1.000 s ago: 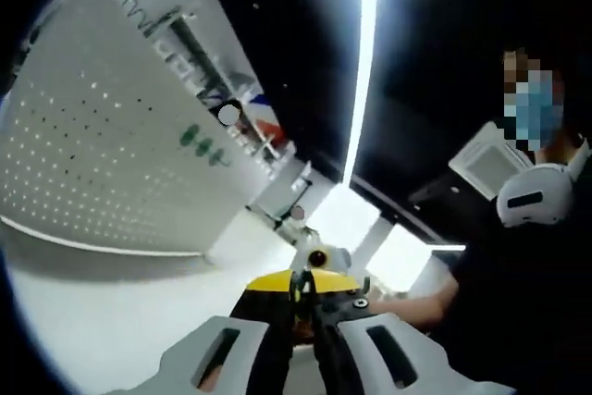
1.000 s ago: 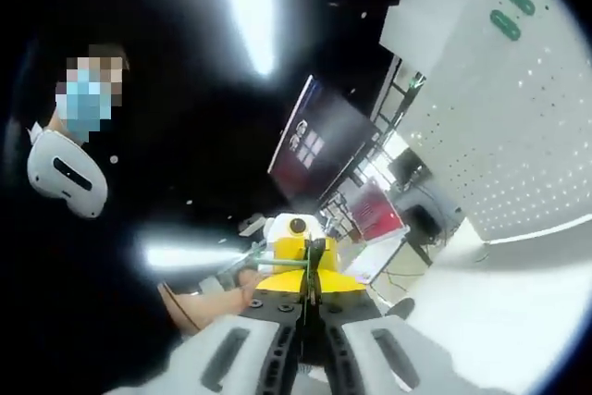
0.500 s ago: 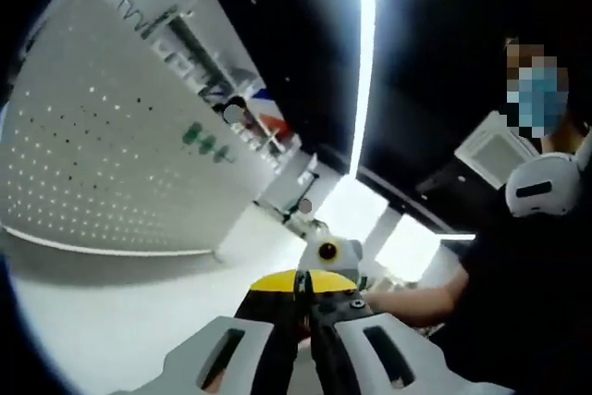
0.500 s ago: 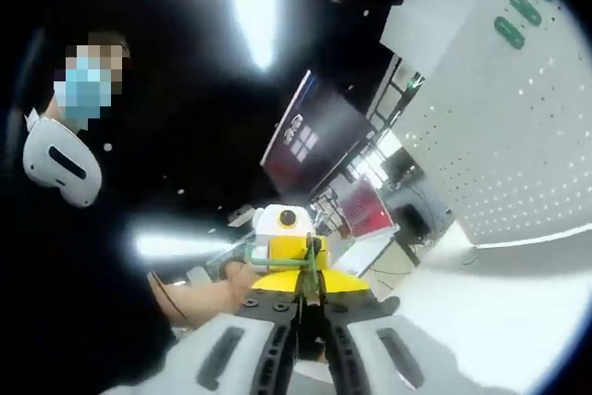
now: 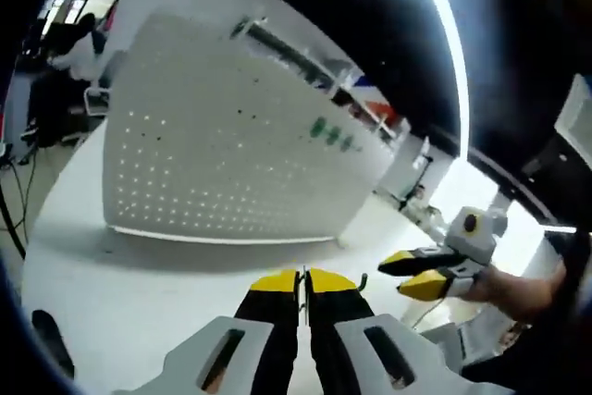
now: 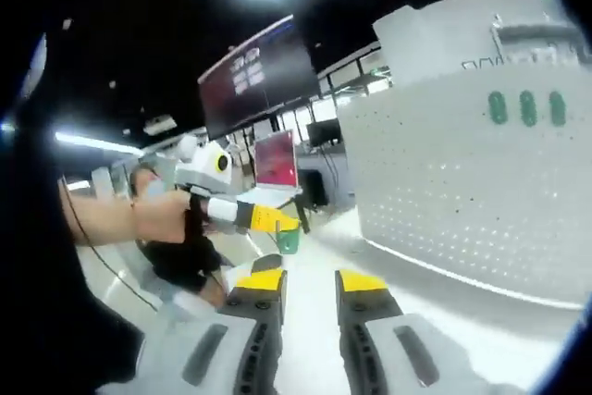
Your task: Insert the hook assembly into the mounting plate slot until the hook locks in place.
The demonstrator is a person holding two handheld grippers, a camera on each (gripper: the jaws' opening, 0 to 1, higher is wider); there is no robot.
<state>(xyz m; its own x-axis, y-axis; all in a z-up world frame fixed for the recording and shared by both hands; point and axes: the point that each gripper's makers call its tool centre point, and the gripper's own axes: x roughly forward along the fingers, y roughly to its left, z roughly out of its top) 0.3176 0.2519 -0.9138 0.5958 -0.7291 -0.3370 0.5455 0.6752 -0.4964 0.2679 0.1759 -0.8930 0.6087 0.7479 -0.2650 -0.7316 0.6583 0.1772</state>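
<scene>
- Progress: early, by my read. No hook seated in any slot, insertion and lock all left to do.
- Left gripper (image 5: 303, 282): yellow-tipped jaws clenched tight, tips touching. Can't tell if sth thin is pinched between them.
- Right gripper (image 6: 312, 281): jaws released, clear gap, nothing between. Held in the air above the table (image 5: 139, 312).
- Hook assy: prob. the small green piece (image 6: 288, 240) just under the left gripper's tip in the right gripper view. Held or merely behind it, can't tell.
- Mounting plate: prob. the white perforated panel (image 5: 231, 164), upright along the table's far edge, well apart from both grippers.
- Panel: flat, matte white, rigid-looking, regular grid of small round holes, three green oval slots (image 6: 527, 106) near its top edge.
- Table: smooth, white, slightly glossy.
- Gripper bodies: pale grey moulded plastic w/ slotted cut-outs; black fingers, yellow tips.
- A hand (image 6: 162, 215) grips the left gripper's handle.
- Left to do: bring hook to slot, push in till it locks.
</scene>
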